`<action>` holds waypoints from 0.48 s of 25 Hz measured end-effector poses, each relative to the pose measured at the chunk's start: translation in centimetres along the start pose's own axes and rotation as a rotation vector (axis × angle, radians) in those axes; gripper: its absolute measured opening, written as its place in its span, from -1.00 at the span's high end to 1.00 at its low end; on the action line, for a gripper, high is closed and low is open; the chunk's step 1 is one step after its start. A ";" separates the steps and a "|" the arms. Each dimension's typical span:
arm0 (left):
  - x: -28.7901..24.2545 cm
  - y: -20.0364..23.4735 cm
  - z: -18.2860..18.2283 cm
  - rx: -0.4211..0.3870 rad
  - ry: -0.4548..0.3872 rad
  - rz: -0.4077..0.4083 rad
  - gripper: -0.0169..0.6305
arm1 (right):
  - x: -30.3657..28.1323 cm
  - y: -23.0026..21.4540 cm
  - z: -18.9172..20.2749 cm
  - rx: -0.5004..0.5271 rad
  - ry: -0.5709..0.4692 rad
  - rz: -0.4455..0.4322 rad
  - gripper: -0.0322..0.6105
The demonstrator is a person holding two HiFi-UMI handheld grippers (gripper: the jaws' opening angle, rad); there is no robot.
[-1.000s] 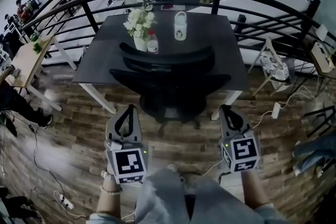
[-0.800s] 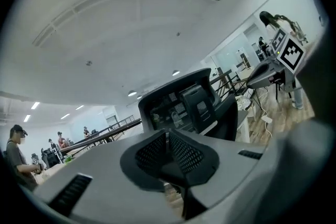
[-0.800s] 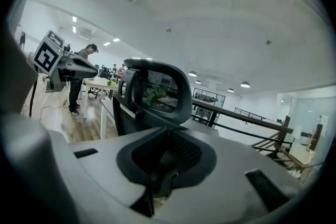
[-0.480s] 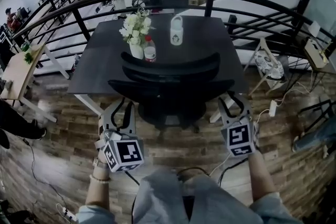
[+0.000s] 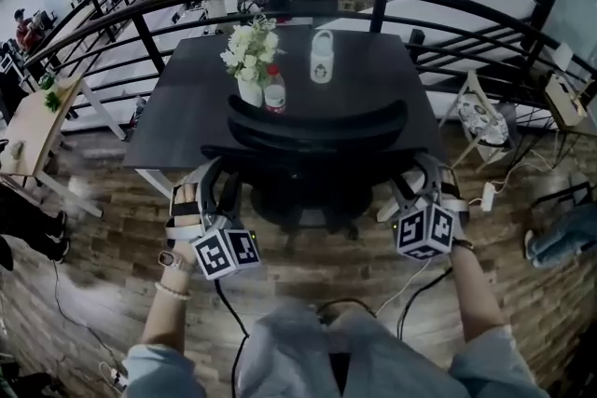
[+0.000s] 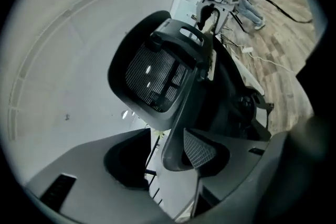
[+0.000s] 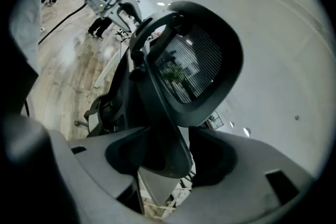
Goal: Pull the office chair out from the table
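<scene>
The office chair [image 5: 317, 121] stands tucked against the table [image 5: 373, 89] at twelve o'clock. The left gripper [image 5: 216, 186] flanks the chair at its nine o'clock side and the right gripper [image 5: 424, 186] at its three o'clock side. Both pairs of jaws have just been opening and stand wide. Each has a dark edge of the chair between them, unpressed; backrest rim or armrest, I can't quite tell. To pull well, seat both edges deep, close evenly, then draw straight toward six o'clock so the chair rolls without twisting.
</scene>
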State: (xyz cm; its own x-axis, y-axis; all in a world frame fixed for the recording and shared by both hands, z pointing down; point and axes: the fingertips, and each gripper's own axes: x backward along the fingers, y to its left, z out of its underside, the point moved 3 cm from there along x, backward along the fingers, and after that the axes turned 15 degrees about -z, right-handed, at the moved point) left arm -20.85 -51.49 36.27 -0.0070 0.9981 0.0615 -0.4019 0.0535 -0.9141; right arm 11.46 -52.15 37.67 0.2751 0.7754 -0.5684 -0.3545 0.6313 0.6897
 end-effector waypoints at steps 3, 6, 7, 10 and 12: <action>-1.2 -0.8 1.4 -0.116 0.006 0.010 0.23 | -1.0 0.4 0.1 0.092 0.049 -0.020 0.13; -2.5 -2.1 2.5 -0.223 0.015 0.028 0.15 | -2.0 0.6 0.1 0.164 0.085 -0.025 0.11; -2.9 -2.4 2.9 -0.249 0.023 0.028 0.14 | -2.4 0.7 0.1 0.186 0.098 -0.027 0.11; -3.8 -3.0 3.8 -0.281 0.043 0.023 0.08 | -3.1 1.0 0.2 0.232 0.129 -0.038 0.11; -4.1 -3.4 4.0 -0.297 0.045 0.033 0.07 | -3.3 1.1 0.3 0.252 0.140 -0.040 0.10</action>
State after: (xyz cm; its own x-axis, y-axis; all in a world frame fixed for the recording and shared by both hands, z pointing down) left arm -23.16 -55.88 40.71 0.0280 0.9994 0.0184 -0.1168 0.0215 -0.9929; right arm 10.45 -53.99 40.42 0.1518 0.7515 -0.6420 -0.1082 0.6582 0.7450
